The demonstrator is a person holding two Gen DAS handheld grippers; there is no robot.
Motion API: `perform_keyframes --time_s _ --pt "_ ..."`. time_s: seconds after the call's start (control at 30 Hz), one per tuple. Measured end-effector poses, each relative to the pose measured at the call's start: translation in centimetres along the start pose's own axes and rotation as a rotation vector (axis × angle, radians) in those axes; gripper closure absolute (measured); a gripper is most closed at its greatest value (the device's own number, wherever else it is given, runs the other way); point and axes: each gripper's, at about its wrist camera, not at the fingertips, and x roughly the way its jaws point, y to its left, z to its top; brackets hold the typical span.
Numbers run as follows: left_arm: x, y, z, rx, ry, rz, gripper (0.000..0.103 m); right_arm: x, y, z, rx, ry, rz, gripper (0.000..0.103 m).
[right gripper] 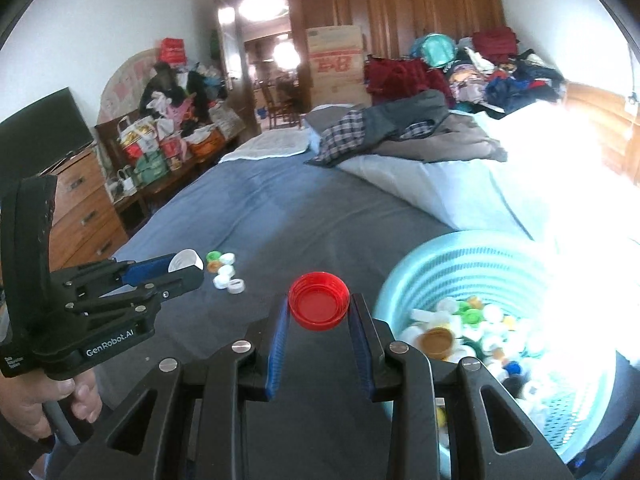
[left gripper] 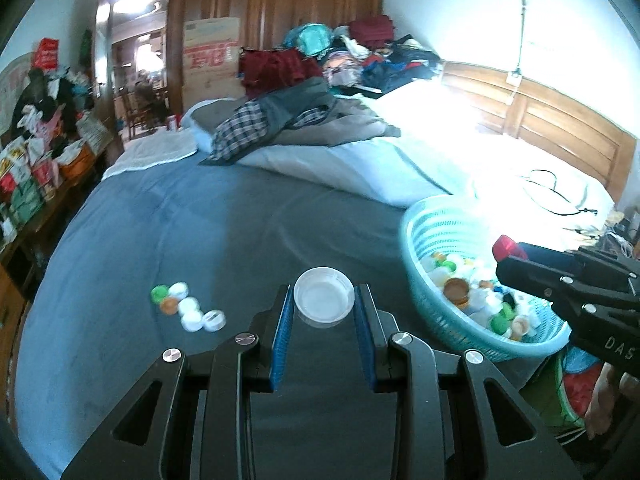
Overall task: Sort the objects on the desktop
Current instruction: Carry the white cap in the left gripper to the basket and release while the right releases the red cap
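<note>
- We see the left gripper (left gripper: 324, 306) clamped on a white bottle cap (left gripper: 324, 297), open side up, pinched at the fingertips between the blue pads (left gripper: 282, 332).
- The right gripper (right gripper: 319, 311) is closed on a red bottle cap (right gripper: 319, 306), hollow side up, held the same way at its tips.
- Both caps are held above the blue bed cover (left gripper: 200, 232).
- A small group of loose caps (left gripper: 187, 307), white, green and orange, lies on the bed ahead-left of the left gripper.
- A turquoise basket (right gripper: 460, 264) full of mixed caps sits just right of the right gripper; in the left view the basket (left gripper: 440, 236) lies ahead-right.
- A hand (right gripper: 36, 404) grips the left gripper's handle in the right view.
</note>
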Motion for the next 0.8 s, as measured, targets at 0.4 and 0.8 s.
perform_keyframes --time_s 0.4,0.8 --pt "1.8 -7.9 3.4 0.1 -0.004 -0.111 0.077 -3.2 -7.1 0.3 0.071 -0.025 -0.106 0.07" --pt "4.2 -15.5 5.1 0.196 0.035 -0.214 0.077 -6.4 -12.7 -0.5 0.154 -0.048 -0.196 0.07"
